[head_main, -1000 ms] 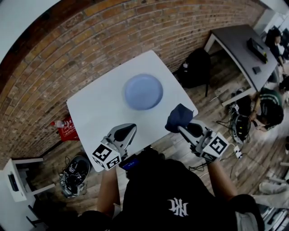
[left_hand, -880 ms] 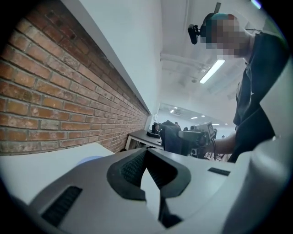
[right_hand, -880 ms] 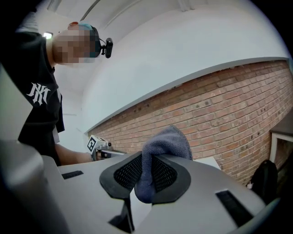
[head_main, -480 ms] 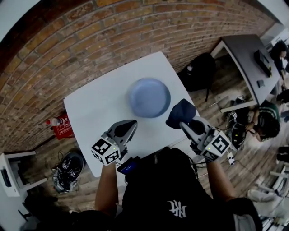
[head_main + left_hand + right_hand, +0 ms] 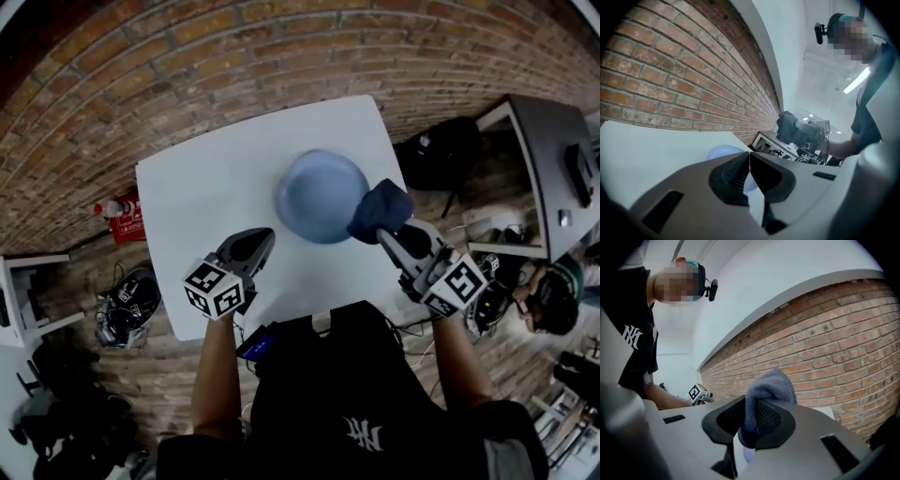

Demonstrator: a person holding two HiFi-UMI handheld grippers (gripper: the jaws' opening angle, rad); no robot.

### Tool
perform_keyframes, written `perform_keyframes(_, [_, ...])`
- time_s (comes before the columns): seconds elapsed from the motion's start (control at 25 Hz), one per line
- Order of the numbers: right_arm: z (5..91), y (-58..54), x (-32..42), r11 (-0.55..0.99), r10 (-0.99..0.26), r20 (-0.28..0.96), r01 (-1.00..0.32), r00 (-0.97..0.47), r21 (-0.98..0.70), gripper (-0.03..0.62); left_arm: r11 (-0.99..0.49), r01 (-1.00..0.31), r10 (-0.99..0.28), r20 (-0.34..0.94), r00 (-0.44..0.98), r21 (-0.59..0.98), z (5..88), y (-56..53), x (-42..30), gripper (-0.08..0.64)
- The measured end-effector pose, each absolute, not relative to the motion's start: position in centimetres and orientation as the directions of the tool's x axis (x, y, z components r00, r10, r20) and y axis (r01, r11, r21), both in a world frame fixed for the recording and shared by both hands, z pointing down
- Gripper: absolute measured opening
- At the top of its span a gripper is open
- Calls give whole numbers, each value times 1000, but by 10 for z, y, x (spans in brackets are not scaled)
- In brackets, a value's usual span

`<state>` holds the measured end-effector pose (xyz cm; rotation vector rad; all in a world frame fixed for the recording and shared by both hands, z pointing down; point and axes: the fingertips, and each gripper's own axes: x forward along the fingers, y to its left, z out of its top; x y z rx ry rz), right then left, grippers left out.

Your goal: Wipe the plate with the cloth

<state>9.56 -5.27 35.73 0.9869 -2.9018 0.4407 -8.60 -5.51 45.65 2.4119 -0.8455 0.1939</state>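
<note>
A pale blue plate (image 5: 321, 195) lies on the white table (image 5: 206, 202), toward its right side. My right gripper (image 5: 386, 234) is shut on a dark blue cloth (image 5: 379, 212), which bulges out past the jaws at the plate's right rim. In the right gripper view the cloth (image 5: 765, 392) is pinched between the black pads. My left gripper (image 5: 261, 246) is shut with nothing in it, over the table in front of the plate and to its left. The left gripper view shows the plate (image 5: 723, 152) just beyond the closed jaws (image 5: 749, 165).
A brick wall (image 5: 216, 66) runs behind the table. A red item (image 5: 120, 217) and a dark bag (image 5: 127, 309) lie on the wooden floor at the left. A grey desk (image 5: 562, 159) and a black backpack (image 5: 448, 150) stand at the right.
Both grippers have moved forward toward the plate. The cloth has come from off the table's front right corner to the plate's right rim. The left gripper has sunk closer to the table.
</note>
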Motion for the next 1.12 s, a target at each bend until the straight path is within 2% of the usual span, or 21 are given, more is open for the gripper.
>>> perform_keyframes(0.4, [383,-99,84,861,-420,159,-447,-894,-242,66,-405,-726,-599,438,670,556,524,-59,-82,33])
perform_keyframes(0.72, [398,-101,88,863,-393,161,-424,-905,-276,66,-238,-776,-594,545,592,584,580,-73,-87,114])
perform_keyframes(1.12, [426,-103,91,865,-390,203,-433,-898,-255,67,-155,-778,-549,602,580,608,612,-86,-72,120])
